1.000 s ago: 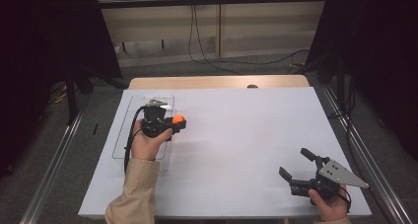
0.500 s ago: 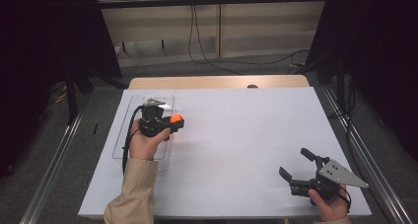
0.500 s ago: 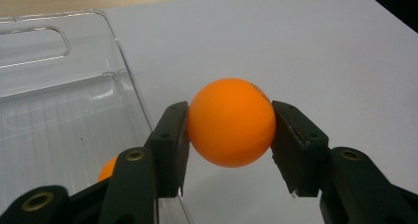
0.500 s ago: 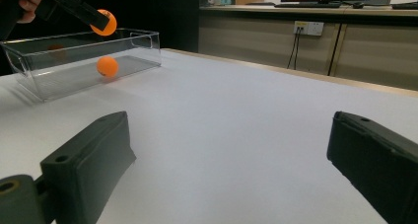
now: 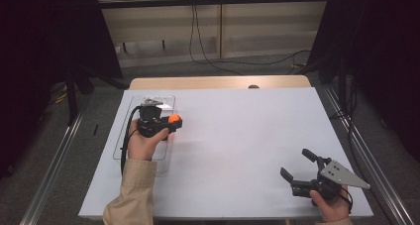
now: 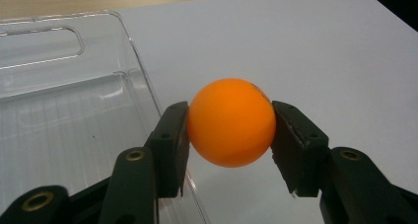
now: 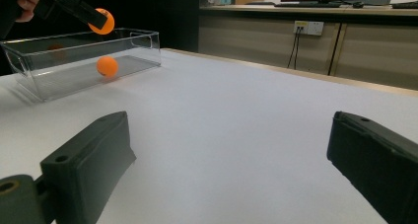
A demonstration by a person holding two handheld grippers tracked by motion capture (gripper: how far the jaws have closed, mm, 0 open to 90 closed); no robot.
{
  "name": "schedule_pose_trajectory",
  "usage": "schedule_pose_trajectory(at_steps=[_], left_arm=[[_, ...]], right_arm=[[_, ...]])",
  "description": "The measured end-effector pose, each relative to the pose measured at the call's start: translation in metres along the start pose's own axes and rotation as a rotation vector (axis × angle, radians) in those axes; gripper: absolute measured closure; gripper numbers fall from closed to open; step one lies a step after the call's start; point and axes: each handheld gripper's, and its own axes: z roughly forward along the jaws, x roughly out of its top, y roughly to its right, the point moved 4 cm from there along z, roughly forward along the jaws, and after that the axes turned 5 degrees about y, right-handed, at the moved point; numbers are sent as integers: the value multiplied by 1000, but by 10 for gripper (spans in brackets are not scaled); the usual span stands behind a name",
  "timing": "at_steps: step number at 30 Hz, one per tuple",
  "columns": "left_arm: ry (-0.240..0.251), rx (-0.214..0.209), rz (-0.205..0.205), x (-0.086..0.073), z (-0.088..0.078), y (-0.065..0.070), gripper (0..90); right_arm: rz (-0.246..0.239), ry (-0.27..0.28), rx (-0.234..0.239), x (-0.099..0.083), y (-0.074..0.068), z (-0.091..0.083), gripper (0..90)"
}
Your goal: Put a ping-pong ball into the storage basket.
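My left gripper (image 5: pixel 173 120) is shut on an orange ball (image 5: pixel 174 118), holding it above the right-hand wall of a clear plastic bin (image 5: pixel 166 99) at the table's left. In the left gripper view the ball (image 6: pixel 230 121) sits squeezed between both pads (image 6: pixel 176 135), with the bin's wall (image 6: pixel 133 61) just left of it. From the right gripper view the held ball (image 7: pixel 103 20) hangs over the bin (image 7: pixel 74 76), and a second orange ball (image 7: pixel 107 66) seems to lie inside. My right gripper (image 5: pixel 294 162) rests open at the near right corner, nothing between its jaws.
A white table top (image 5: pixel 237 136) spreads between the two hands, with a wooden strip (image 5: pixel 218 82) along its far edge. Metal rails run down both sides of the table. Cables hang on the back wall.
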Motion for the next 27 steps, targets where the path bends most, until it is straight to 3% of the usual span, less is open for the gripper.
schedule_pose_trajectory(at_steps=[27], left_arm=[[10, 24, -20, -2, -8, -17, 509]], right_arm=[[-2, 0, 1, 0, 0, 0, 27]])
